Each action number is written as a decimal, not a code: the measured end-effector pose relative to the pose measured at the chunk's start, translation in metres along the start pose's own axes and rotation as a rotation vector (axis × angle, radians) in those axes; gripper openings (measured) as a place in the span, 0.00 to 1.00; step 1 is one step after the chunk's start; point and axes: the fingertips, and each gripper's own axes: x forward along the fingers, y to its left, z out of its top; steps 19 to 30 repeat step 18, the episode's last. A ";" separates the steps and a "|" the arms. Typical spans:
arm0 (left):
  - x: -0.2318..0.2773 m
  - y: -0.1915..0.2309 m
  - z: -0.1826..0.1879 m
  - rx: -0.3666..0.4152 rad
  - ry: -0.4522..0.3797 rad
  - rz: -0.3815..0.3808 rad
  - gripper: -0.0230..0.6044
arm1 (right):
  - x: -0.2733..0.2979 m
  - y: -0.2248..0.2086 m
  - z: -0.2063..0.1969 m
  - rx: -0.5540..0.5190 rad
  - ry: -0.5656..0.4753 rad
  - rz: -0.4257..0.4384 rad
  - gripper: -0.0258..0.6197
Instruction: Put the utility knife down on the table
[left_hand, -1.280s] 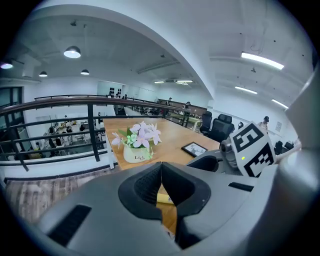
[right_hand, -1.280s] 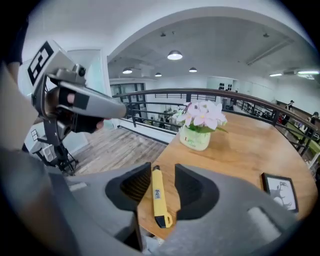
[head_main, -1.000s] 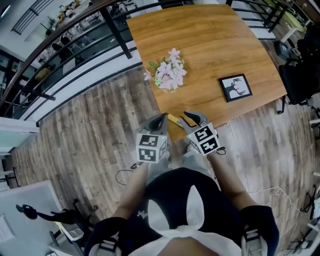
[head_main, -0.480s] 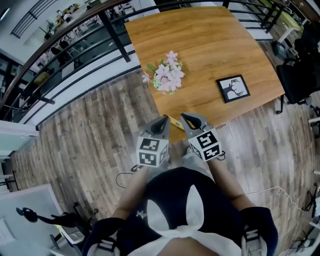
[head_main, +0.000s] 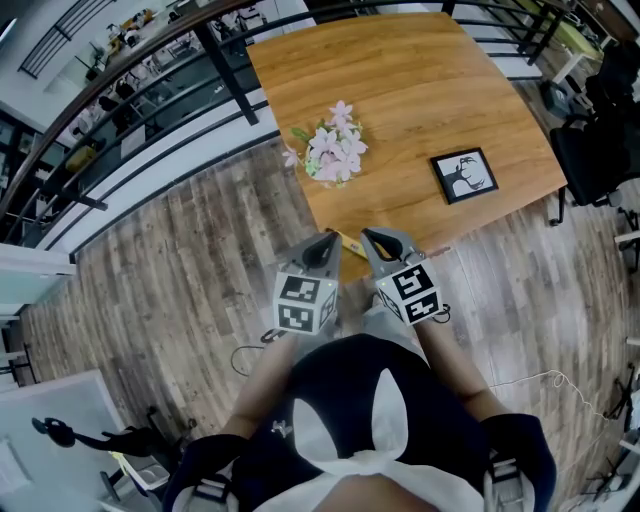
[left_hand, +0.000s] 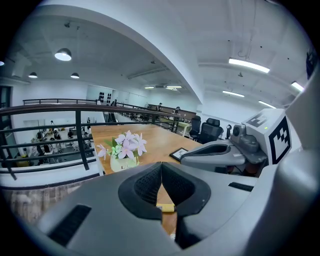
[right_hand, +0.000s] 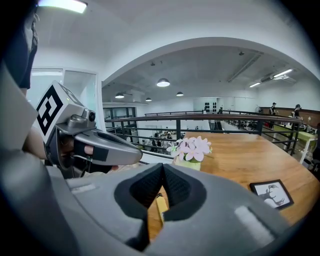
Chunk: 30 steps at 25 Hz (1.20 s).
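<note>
Your slim yellow utility knife lies flat on the table, its long axis slanting along the near edge (blade end unclear). Your left gripper and right gripper are both pinched closed, empty.

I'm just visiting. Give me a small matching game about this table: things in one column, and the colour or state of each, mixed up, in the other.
A flowers
B picture
C knife
D right gripper

1 shut, holding nothing
2 yellow, lying at the table's near edge
3 black-framed, lying flat
4 pink

Pairs: A-4, B-3, C-2, D-1
</note>
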 end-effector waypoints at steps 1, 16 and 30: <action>0.000 0.000 0.000 0.000 -0.001 -0.001 0.07 | 0.000 0.001 0.000 0.000 0.001 0.000 0.04; -0.002 -0.005 -0.006 -0.009 0.007 -0.009 0.07 | -0.003 0.005 -0.011 -0.010 0.033 -0.002 0.04; -0.003 -0.005 -0.007 -0.011 0.007 -0.008 0.07 | -0.004 0.005 -0.013 -0.010 0.040 -0.004 0.04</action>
